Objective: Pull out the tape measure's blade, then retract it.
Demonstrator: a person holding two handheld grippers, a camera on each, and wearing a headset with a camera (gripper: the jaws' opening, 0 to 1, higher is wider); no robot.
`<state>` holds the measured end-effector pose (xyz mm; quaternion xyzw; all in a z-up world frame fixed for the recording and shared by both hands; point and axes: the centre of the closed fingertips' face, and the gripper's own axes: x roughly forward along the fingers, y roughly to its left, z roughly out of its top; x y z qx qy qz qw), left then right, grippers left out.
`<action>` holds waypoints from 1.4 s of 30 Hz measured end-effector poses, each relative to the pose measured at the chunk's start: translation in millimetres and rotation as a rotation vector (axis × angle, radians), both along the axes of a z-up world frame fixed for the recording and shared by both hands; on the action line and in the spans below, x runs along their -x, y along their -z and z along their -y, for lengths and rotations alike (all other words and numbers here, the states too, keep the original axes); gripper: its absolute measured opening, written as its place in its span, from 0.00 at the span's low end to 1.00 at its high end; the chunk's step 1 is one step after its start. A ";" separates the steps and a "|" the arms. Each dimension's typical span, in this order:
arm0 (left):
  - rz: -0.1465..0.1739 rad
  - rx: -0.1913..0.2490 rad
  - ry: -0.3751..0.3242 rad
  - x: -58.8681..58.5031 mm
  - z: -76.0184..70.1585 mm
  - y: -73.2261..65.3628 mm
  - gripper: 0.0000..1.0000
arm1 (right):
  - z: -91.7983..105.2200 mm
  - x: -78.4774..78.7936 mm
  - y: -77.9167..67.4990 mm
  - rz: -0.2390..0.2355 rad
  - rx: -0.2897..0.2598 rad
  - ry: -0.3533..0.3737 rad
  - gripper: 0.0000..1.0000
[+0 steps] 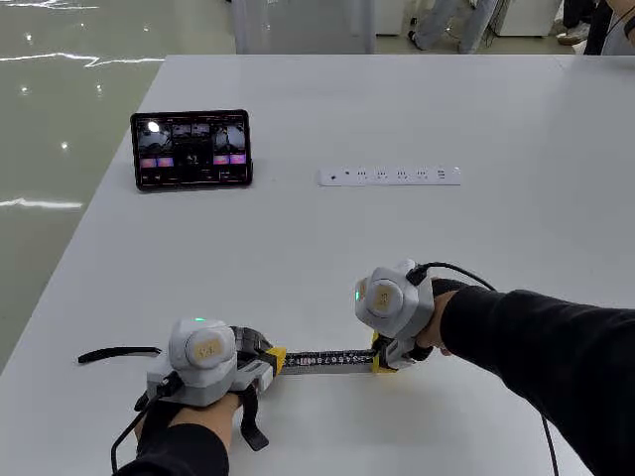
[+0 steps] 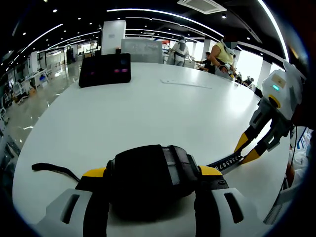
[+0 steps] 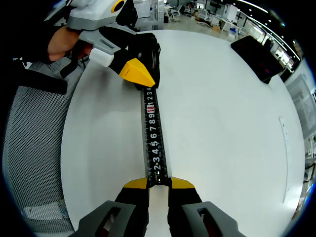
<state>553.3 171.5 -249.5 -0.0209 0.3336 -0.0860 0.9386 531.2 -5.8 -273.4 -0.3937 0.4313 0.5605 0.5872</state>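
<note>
The left gripper (image 1: 276, 359) and right gripper (image 1: 382, 359) have rounded pale-grey housings, each with a small green light, and dark jaws tipped in yellow. A black cable (image 1: 458, 269) runs from each. Black long sleeves (image 1: 536, 337) cover both arms.

matt wht table (image 1: 397, 119), blk plastic case (image 2: 148, 182)

Blade (image 1: 327, 359) across near edge, open tabletop (image 1: 397, 248) beyond, tablet (image 1: 190, 149), power strip (image 1: 390, 177) far back
</note>
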 end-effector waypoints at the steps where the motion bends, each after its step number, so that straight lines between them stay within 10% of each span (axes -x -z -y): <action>1: 0.001 -0.001 0.000 -0.3 -0.1 -0.1 0.66 | -0.7 0.0 0.0 -0.001 -0.001 0.002 0.10; 42: -0.037 0.025 0.002 1.7 -0.2 1.2 0.66 | -28.4 1.1 -0.5 -0.005 -0.032 0.010 0.10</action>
